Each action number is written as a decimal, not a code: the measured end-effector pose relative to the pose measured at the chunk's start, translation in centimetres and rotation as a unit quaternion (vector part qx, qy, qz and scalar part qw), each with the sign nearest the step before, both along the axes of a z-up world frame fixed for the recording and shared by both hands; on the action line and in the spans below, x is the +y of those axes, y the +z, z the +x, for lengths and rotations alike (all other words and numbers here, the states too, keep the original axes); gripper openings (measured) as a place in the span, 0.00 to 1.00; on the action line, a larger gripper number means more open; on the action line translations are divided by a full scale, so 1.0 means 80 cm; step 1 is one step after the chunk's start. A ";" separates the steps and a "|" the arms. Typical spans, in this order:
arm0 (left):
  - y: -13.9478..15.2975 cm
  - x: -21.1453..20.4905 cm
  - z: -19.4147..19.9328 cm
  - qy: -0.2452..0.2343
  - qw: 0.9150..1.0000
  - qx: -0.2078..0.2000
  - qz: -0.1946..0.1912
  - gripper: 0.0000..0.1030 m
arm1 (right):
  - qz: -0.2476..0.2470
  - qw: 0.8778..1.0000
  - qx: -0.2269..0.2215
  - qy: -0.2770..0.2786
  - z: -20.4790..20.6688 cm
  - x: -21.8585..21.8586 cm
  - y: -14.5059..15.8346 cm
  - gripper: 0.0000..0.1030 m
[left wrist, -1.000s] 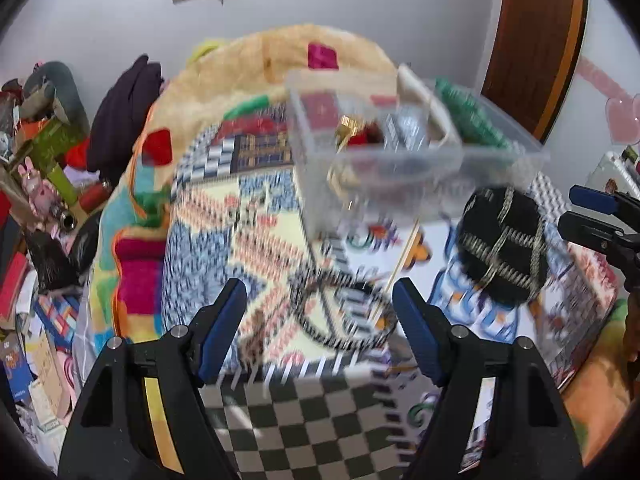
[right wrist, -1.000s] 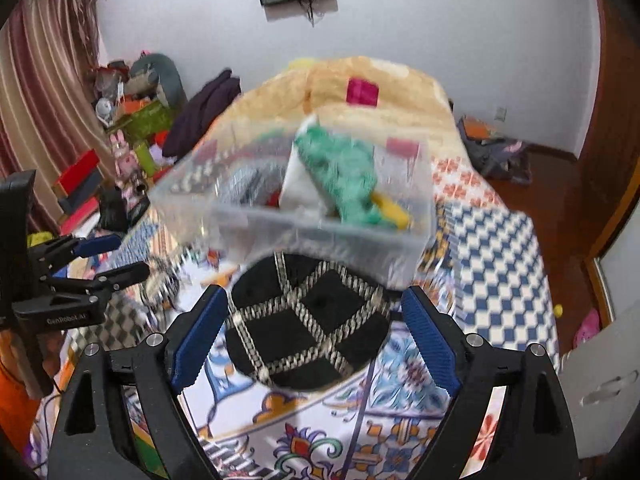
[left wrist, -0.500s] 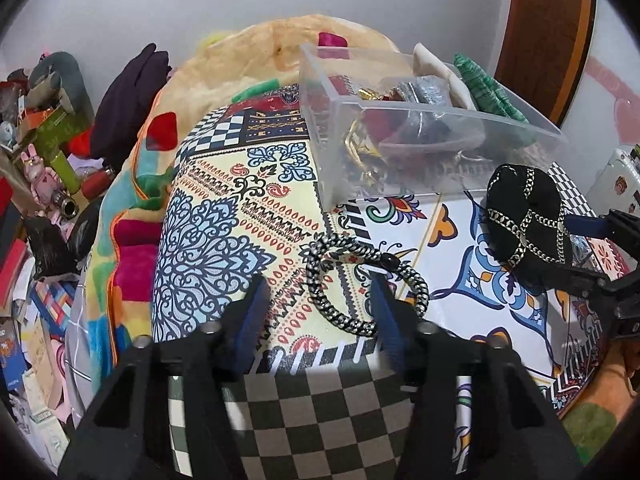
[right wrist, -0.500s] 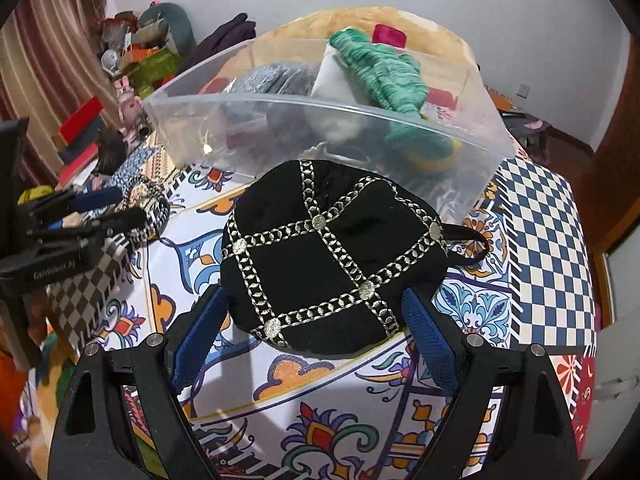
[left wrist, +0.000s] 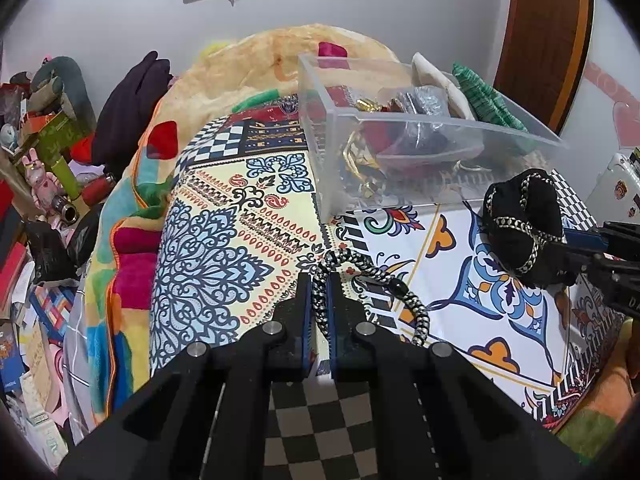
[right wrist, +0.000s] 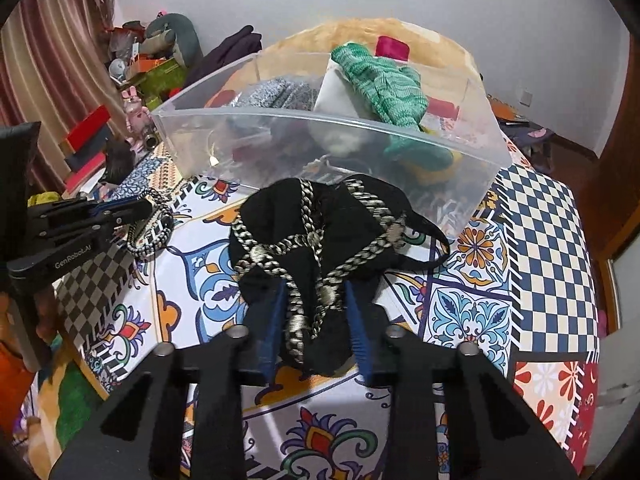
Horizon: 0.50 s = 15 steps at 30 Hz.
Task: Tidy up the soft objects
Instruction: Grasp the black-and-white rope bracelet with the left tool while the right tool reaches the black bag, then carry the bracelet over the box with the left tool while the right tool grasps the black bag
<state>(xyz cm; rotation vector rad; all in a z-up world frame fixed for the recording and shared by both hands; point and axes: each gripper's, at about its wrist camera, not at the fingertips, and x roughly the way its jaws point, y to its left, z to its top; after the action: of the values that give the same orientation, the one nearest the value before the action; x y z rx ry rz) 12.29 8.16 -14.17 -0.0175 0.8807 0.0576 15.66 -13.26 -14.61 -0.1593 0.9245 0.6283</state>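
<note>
My left gripper (left wrist: 319, 280) is shut on a black-and-white braided cord loop (left wrist: 376, 280) that lies on the patterned bedspread; it also shows in the right wrist view (right wrist: 154, 224). My right gripper (right wrist: 316, 300) is shut on a black soft cap with silver braid (right wrist: 320, 232), squeezing its near edge; the cap also shows at the right of the left wrist view (left wrist: 524, 220). A clear plastic bin (left wrist: 400, 184) with soft items stands just behind both, seen also in the right wrist view (right wrist: 320, 148).
The bin holds a green knit piece (right wrist: 380, 84), a white pouch and grey fabric. A patterned bedspread (left wrist: 224, 240) covers the bed. Clutter of toys and boxes (left wrist: 44, 152) lies on the floor left of the bed. A wooden door (left wrist: 544, 32) stands far right.
Both grippers went from open to shut: the left closed on the braided cord, the right closed on the black cap, which now bunches up between its fingers.
</note>
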 end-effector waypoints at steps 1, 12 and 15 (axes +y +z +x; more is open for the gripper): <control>0.003 0.000 -0.002 0.000 1.000 -0.003 -0.002 0.05 | 0.004 1.000 -0.001 0.001 -0.001 -0.002 0.002 0.20; 0.072 -0.016 -0.030 -0.006 0.995 -0.097 -0.024 0.05 | 0.070 0.996 -0.053 0.013 -0.020 -0.014 0.057 0.08; 0.086 -0.018 -0.029 -0.005 0.993 -0.113 -0.036 0.05 | 0.065 0.996 -0.067 0.012 -0.021 -0.013 0.066 0.08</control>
<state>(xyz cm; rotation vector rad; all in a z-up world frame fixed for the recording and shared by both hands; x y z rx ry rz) 10.01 6.71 -7.28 -0.0850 0.6563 0.0132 13.95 -14.30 -9.35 -0.0960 0.7510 0.6898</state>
